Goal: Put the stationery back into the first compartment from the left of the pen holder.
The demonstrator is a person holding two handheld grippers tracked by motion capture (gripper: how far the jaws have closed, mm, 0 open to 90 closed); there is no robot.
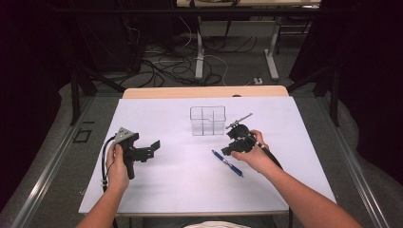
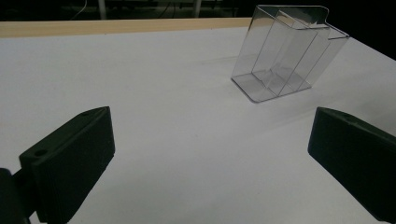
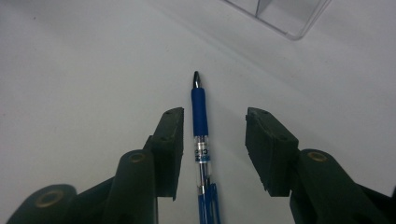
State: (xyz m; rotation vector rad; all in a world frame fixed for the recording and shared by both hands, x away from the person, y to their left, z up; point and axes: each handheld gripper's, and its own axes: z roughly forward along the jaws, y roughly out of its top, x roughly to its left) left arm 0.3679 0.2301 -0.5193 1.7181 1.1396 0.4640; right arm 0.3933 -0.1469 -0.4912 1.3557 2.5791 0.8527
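Pen [image 3: 200, 135] lies flat on white table [image 1: 180, 175], just beside clear divided holder [image 1: 207, 120]. Right gripper [image 3: 212, 140] hangs over it, jaws spread astride the barrel, likely lining up a pinch. Left gripper [image 2: 205, 154] idles wide apart, facing the holder.

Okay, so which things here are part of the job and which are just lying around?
Likely in the job:
blue pen, between the open right gripper jaws
clear divided organizer
left gripper, open, idle

Just around:
white table mat
floor cables
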